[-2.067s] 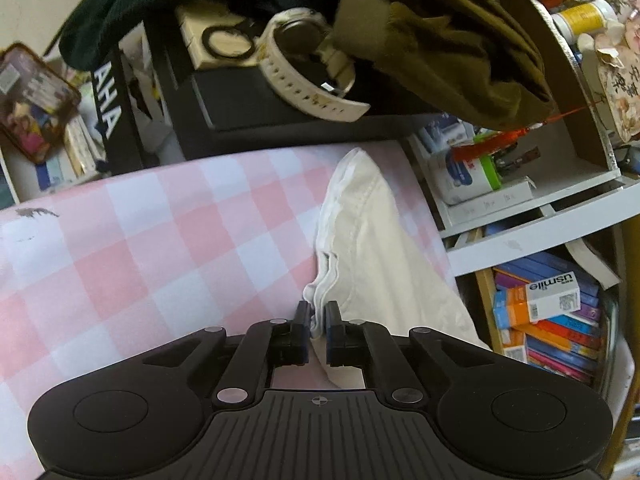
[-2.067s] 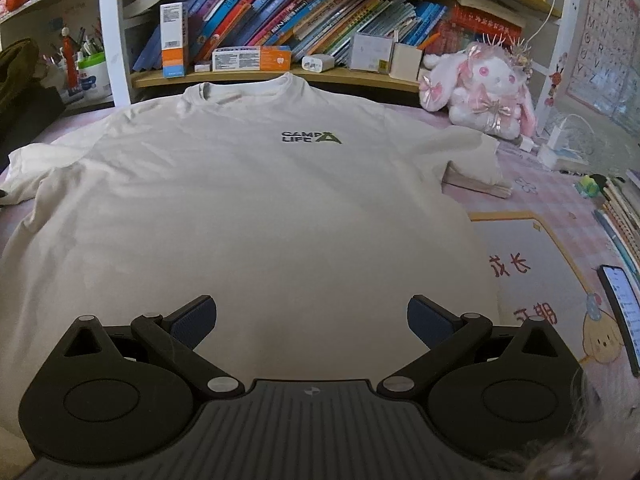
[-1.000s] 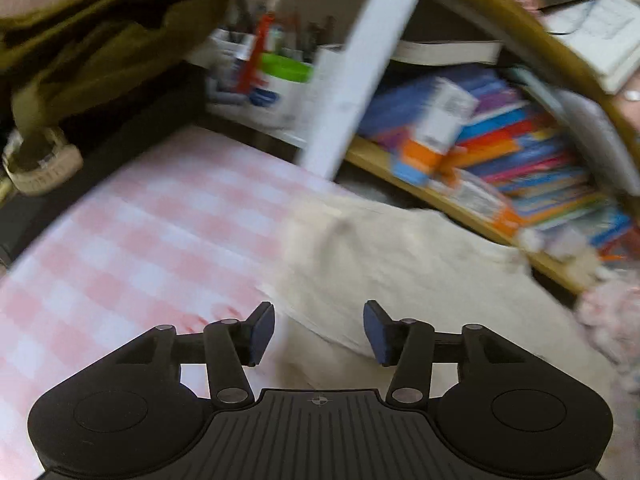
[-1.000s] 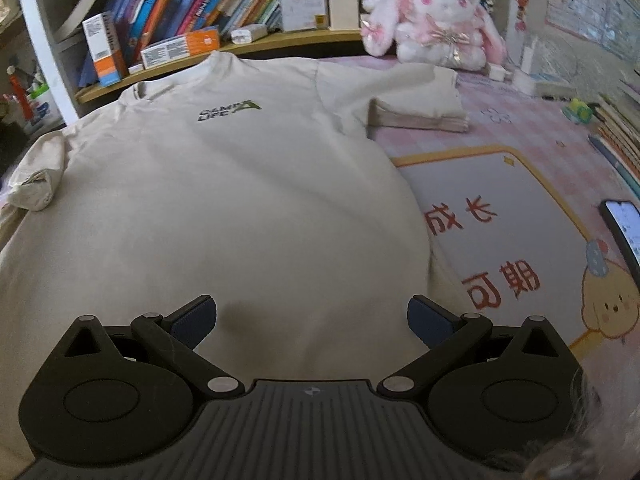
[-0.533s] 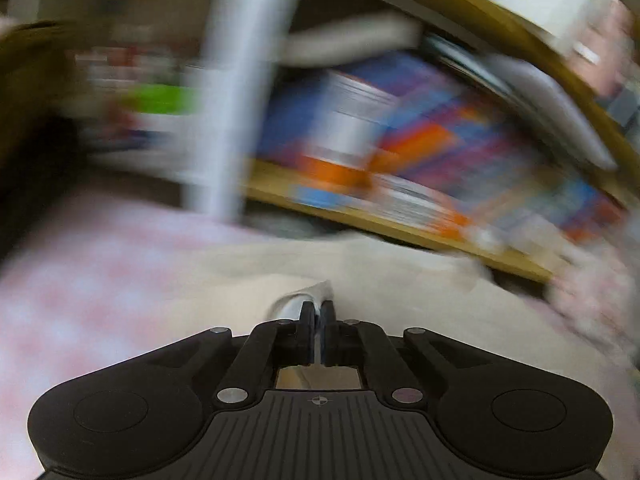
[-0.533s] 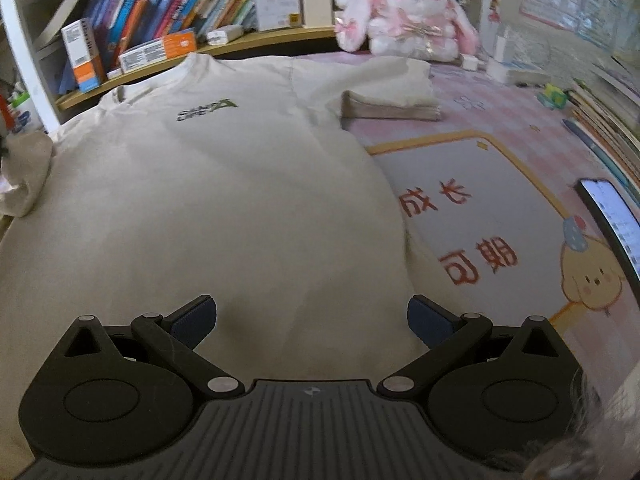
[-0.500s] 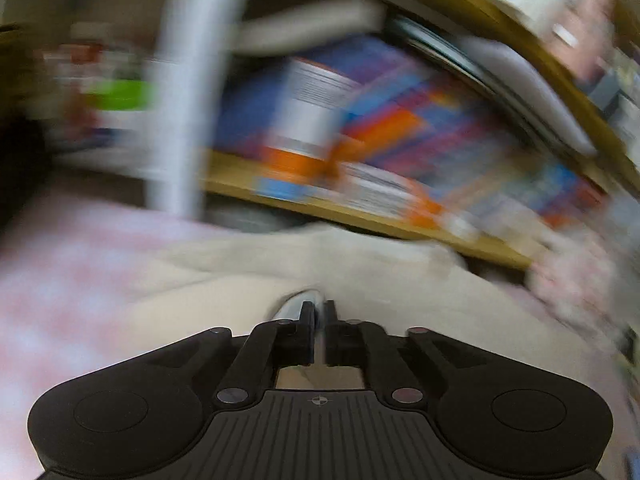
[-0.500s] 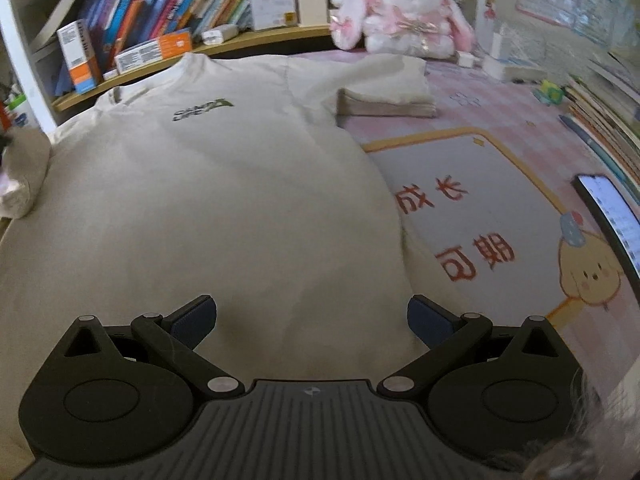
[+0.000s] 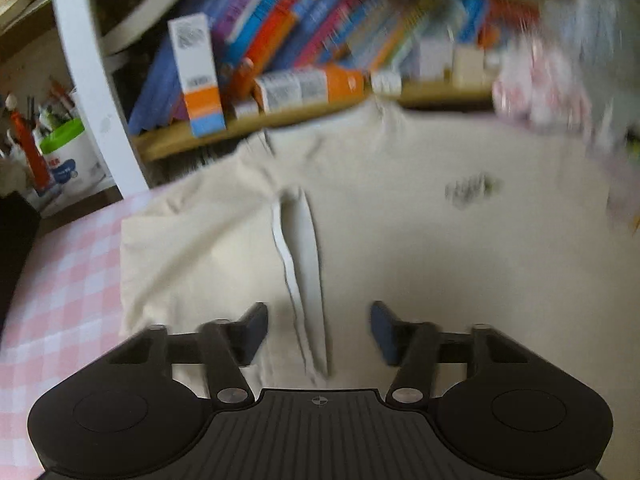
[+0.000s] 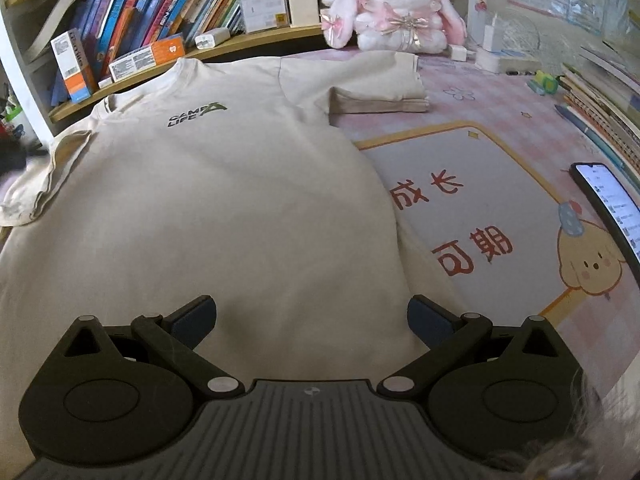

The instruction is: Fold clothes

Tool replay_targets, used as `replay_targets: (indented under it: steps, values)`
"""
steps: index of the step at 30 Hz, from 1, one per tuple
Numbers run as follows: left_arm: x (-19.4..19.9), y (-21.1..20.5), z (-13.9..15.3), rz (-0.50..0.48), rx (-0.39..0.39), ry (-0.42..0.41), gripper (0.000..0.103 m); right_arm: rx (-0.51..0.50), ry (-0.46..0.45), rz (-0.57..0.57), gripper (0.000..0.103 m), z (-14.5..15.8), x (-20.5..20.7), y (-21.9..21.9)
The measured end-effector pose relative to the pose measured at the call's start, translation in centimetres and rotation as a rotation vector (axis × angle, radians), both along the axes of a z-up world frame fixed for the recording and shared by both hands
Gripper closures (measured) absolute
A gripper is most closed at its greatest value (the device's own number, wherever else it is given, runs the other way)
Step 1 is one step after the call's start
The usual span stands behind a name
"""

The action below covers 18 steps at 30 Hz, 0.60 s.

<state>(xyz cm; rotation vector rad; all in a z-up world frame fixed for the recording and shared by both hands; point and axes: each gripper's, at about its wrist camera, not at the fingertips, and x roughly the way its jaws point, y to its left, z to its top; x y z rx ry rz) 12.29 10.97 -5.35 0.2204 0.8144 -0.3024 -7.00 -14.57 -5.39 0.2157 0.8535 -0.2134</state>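
Observation:
A beige T-shirt (image 10: pixel 208 208) with a small dark chest logo (image 10: pixel 196 114) lies flat, front up, on the pink checked table. In the blurred left wrist view the shirt's sleeve is folded inward onto the body (image 9: pixel 400 240). Its hem (image 9: pixel 304 264) runs as a pale strip toward my left gripper (image 9: pixel 318 320). The left jaws are opening and stand apart on either side of the hem, not pressing it. My right gripper (image 10: pixel 312 314) hovers open over the shirt's lower part with nothing between its fingers. The other sleeve (image 10: pixel 372 84) lies spread out at the far right.
A low bookshelf (image 10: pixel 160 12) full of books and boxes runs behind the collar. A plush rabbit (image 10: pixel 396 4) sits at the back right. A desk mat with a chick picture (image 10: pixel 500 220) and a lit phone (image 10: pixel 612 204) lie to the right. A white tub of pens (image 9: pixel 68 156) stands at the left.
The left gripper, shut on the sleeve half a second ago, swung right over the shirt and now stands apart, with the sleeve lying folded inward. The right gripper stayed put and open.

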Motion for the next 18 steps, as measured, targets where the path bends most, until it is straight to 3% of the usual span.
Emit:
replay_targets:
  steps: [1,4,5,7,10,12,15,18]
  values:
    - [-0.3,-0.4,-0.7,-0.011,0.035,0.01,0.103,-0.001,0.0,0.007,0.0,0.0,0.1,0.1]
    - [-1.0,0.1,0.3,-0.002,-0.057,-0.009,0.103,-0.008,-0.003,0.037,0.0,0.2,0.1,0.6]
    - [-1.1,-0.2,0.6,-0.046,-0.047,-0.009,0.103,-0.013,-0.006,0.045,0.0,0.3,0.0,0.7]
    - [-0.7,-0.8,0.3,-0.104,-0.005,0.058,0.094,-0.018,-0.01,0.042,0.0,0.4,-0.3,0.6]
    - [0.0,-0.3,1.4,-0.105,-0.052,0.015,0.092,-0.021,-0.012,0.02,0.0,0.5,-0.7,0.2]
    - [1.6,0.0,2.6,-0.031,-0.045,-0.051,0.088,-0.025,-0.016,0.001,0.0,0.7,-1.1,-0.2]
    - [4.6,-0.9,2.6,0.036,0.066,-0.088,0.083,-0.025,-0.006,-0.02,0.0,0.6,-1.7,-0.4]
    - [7.3,-1.7,1.4,0.046,0.111,-0.038,0.083,-0.03,-0.002,-0.028,0.0,0.7,-2.2,-0.3]
